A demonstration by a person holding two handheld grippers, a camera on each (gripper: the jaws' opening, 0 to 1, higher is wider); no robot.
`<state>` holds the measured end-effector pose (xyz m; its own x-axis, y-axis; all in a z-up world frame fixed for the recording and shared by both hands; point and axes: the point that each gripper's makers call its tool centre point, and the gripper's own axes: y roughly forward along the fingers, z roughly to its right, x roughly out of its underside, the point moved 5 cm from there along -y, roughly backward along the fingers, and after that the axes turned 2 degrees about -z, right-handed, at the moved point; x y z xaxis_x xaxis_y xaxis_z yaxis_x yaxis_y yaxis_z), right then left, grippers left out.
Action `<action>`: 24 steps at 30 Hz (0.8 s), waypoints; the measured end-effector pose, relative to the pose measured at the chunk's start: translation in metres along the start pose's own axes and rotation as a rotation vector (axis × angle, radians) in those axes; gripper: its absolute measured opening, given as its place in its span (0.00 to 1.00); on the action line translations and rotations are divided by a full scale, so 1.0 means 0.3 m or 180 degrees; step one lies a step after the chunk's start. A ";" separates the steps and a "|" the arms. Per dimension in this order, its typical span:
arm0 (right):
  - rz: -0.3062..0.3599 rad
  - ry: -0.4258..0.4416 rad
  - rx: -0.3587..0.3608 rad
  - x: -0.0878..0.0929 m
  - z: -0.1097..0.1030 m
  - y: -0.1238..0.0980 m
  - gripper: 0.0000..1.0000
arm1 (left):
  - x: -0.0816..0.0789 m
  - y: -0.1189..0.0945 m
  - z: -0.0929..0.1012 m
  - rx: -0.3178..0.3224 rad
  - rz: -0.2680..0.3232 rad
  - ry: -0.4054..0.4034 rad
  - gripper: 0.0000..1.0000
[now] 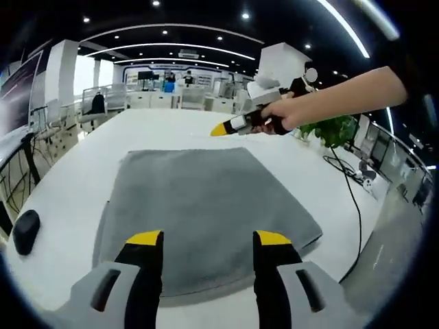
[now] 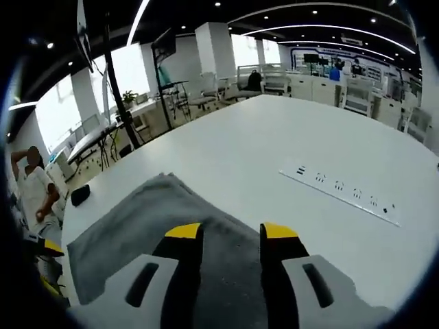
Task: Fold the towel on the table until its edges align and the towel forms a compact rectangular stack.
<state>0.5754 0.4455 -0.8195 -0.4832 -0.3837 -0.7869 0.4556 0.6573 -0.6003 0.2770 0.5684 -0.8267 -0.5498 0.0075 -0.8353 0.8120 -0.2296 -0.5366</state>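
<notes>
Grey towel (image 1: 206, 212) flat on white tabletop (image 1: 164, 130), beneath both tools. Left tool (image 1: 209, 238) open, empty above near edge. Right tool (image 2: 232, 232) open, empty over towel.

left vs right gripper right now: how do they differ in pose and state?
The left gripper, grey with yellow tips, hangs over the near edge of the flat grey towel, jaws apart. The right gripper is held in a hand above the white table past the towel's far edge; in the right gripper view its jaws are apart above a towel corner. Neither holds the towel.
</notes>
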 end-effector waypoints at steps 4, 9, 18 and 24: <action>0.0021 0.0054 0.0058 0.007 0.043 -0.045 0.33 | -0.009 0.027 0.073 0.0259 -0.0077 0.0074 0.56; 0.0020 0.0101 0.0110 0.048 0.110 -0.097 0.34 | -0.029 0.047 0.166 0.0389 -0.0146 0.0227 0.56; 0.0015 0.0272 0.0207 0.129 0.165 -0.179 0.34 | -0.062 0.056 0.299 0.0566 -0.0161 0.0543 0.56; -0.0015 0.0380 0.0230 0.179 0.194 -0.177 0.33 | -0.057 0.083 0.365 0.0818 -0.0257 0.0686 0.56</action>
<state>0.5688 0.3524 -0.8381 -0.5691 -0.3040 -0.7640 0.5036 0.6057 -0.6161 0.2853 0.4559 -0.8126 -0.5339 0.2349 -0.8123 0.6767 -0.4574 -0.5770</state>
